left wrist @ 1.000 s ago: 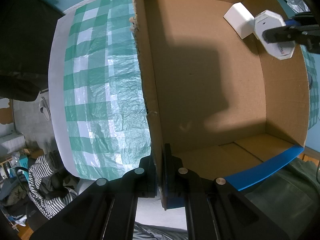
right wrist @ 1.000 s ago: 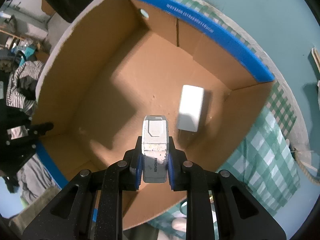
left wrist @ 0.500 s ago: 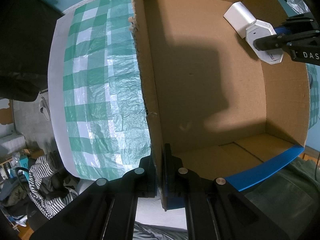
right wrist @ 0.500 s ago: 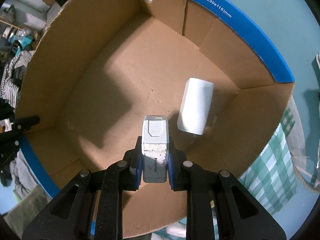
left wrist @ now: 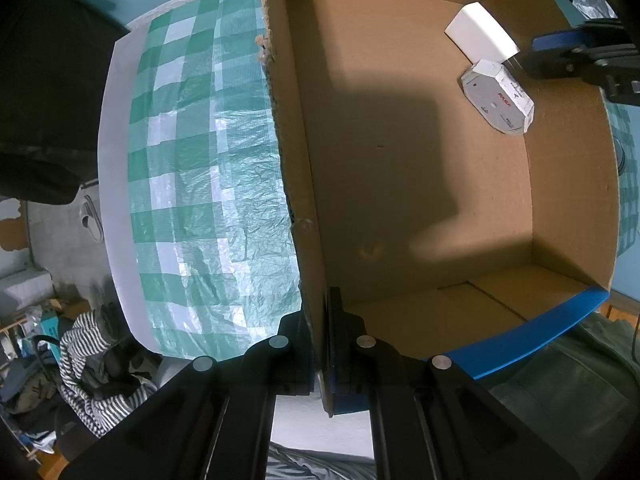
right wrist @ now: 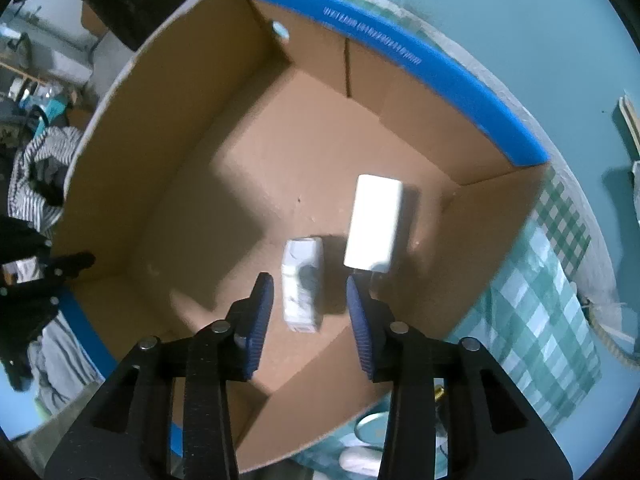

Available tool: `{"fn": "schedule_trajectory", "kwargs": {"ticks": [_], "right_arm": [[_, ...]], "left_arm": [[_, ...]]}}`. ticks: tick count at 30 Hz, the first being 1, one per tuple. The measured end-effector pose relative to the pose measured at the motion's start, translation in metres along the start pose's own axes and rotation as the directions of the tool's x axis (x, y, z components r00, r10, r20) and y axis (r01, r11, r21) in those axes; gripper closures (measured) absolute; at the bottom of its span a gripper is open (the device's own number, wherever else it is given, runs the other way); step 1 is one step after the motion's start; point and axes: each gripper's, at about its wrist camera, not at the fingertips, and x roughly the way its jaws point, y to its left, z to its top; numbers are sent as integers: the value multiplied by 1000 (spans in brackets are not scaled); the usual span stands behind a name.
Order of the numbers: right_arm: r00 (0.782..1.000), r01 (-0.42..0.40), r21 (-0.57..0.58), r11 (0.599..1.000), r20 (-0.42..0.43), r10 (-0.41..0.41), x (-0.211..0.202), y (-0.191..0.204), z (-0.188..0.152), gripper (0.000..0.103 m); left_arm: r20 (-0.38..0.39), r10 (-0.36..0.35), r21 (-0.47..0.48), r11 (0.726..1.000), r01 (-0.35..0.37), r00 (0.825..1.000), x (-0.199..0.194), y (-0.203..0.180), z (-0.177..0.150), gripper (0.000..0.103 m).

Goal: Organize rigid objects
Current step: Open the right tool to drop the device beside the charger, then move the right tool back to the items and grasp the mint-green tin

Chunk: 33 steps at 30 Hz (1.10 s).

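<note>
Right now the cardboard box [right wrist: 224, 184] stands open on a surface covered by a green-and-white checked cloth [left wrist: 192, 168]. Two things lie on its floor toward the right side: a plain white block [right wrist: 374, 222], and just beside it, on its near left, a small octagonal white carton [right wrist: 302, 284] with grey markings and a bit of red print. From the left wrist view the carton [left wrist: 498, 98] lies flat just nearer than the block [left wrist: 480, 36]; whether the two touch cannot be told.

The right tool [right wrist: 310, 326] hangs above the carton with its blue-padded fingers [right wrist: 260, 320] spread wide and nothing between them; the carton shows in the gap, resting on the cardboard below. That tool also enters the left wrist view at the far right [left wrist: 576, 60].

The left tool [left wrist: 320, 344] is closed tight on the box's left wall [left wrist: 296, 160], one finger outside and one inside, at the near corner by the blue-taped rim [left wrist: 532, 332].
</note>
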Motion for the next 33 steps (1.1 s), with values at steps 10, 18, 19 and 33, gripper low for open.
{"fn": "schedule_trajectory", "kwargs": {"ticks": [10, 18, 19, 33], "right_arm": [[997, -28, 36, 999, 75, 25, -37, -7, -14, 57], [994, -21, 75, 997, 112, 12, -60, -26, -33, 45], [993, -20, 84, 996, 114, 11, -61, -30, -35, 45], [999, -6, 203, 979, 53, -5, -44, -72, -90, 43]], "left_arm": [[1, 1, 2, 1000, -1, 1000, 0, 1, 0, 98], [3, 1, 4, 1000, -1, 1000, 1, 2, 0, 98], [3, 0, 3, 1000, 0, 1000, 1, 3, 0, 98], [-6, -5, 6, 1000, 5, 1000, 2, 6, 0, 98]]}}
